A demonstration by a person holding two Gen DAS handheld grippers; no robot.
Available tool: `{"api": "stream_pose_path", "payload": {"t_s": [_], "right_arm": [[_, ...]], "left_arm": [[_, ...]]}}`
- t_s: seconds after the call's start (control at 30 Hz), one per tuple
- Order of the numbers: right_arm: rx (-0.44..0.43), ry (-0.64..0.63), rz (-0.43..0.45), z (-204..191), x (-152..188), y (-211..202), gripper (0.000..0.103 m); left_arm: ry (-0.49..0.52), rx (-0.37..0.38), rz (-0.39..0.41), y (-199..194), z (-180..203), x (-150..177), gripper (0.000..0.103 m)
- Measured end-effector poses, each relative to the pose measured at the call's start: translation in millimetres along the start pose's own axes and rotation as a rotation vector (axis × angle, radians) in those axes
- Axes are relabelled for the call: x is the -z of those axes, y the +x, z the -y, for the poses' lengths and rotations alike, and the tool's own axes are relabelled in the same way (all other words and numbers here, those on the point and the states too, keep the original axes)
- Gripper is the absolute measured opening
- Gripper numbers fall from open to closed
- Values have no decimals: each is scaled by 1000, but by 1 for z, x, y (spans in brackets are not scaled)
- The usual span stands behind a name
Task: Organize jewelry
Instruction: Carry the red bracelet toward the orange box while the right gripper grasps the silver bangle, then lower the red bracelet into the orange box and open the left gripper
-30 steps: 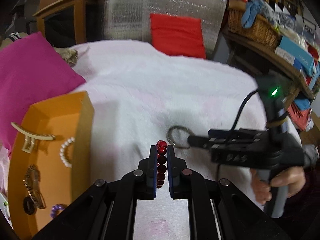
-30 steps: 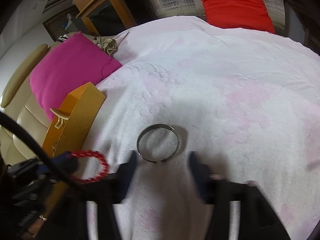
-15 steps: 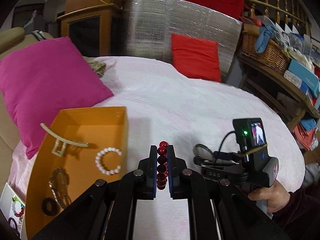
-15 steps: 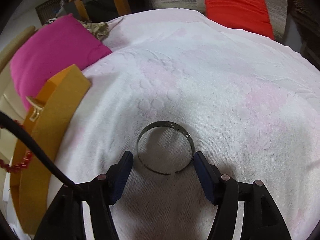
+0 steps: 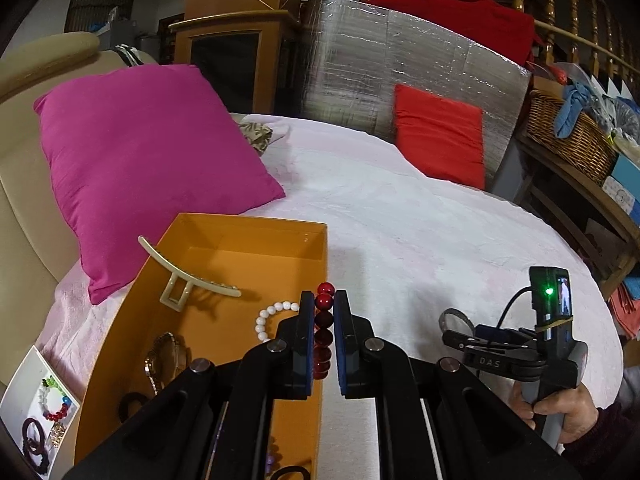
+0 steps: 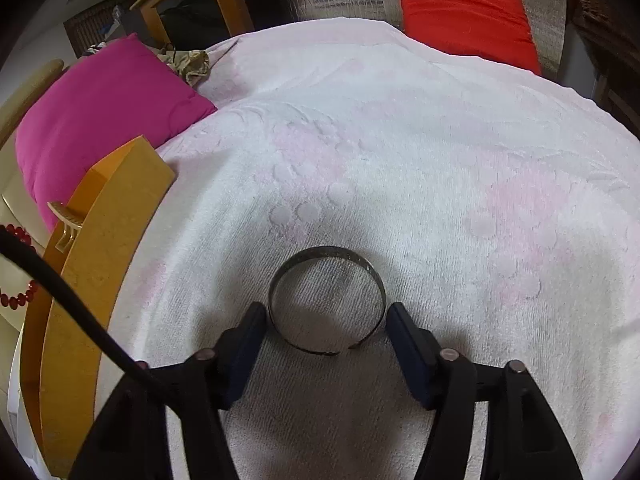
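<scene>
Surface: white-pink towel (image 6: pixel 400 140) over round table.
Orange box (image 5: pixel 248 264): left edge, holds hair claw (image 5: pixel 188 276), pearl bracelet (image 5: pixel 272 316).
Left gripper (image 5: pixel 324 312): clamped on red bead bracelet (image 5: pixel 324 332), above box's right wall.
Right gripper (image 6: pixel 326 316): fingers apart, flanking metal bangle (image 6: pixel 326 300) flat on towel.

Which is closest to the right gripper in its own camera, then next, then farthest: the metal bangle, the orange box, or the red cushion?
1. Metal bangle, lying between the right gripper's open fingers.
2. Orange box, off to the left.
3. Red cushion, far back, upper right.
</scene>
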State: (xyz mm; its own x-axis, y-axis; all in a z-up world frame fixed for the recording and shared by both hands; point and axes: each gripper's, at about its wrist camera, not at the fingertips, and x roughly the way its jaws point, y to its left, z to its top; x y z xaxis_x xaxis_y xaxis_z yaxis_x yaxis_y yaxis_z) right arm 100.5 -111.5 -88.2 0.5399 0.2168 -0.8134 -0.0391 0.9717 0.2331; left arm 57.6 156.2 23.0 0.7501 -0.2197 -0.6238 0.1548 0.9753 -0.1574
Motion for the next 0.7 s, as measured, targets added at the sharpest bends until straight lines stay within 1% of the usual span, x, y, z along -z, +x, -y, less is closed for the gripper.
{"api": "stream_pose_path", "payload": {"t_s": [0.2, 0.23, 0.27, 0.33, 0.43, 0.57, 0.7], "right_arm": [[0, -8, 2, -1, 1, 2, 71], [8, -12, 5, -1, 1, 2, 70], [23, -16, 9, -2, 2, 1, 62], [24, -17, 14, -4, 2, 1, 61], [30, -22, 20, -5, 3, 1, 61], [3, -11, 21, -7, 3, -4, 61], [-31, -17, 57, -14, 4, -18, 61]], "left_arm": [[-32, -32, -1, 1, -18, -1, 9], [-41, -39, -4, 2, -22, -1, 9], [-45, -48, -7, 3, -25, -1, 9], [-50, -69, -10, 4, -30, 0, 9], [-71, -73, -20, 5, -38, 0, 9], [-92, -77, -46, 10, -46, 2, 9], [-92, -75, -57, 11, -46, 4, 9]]}}
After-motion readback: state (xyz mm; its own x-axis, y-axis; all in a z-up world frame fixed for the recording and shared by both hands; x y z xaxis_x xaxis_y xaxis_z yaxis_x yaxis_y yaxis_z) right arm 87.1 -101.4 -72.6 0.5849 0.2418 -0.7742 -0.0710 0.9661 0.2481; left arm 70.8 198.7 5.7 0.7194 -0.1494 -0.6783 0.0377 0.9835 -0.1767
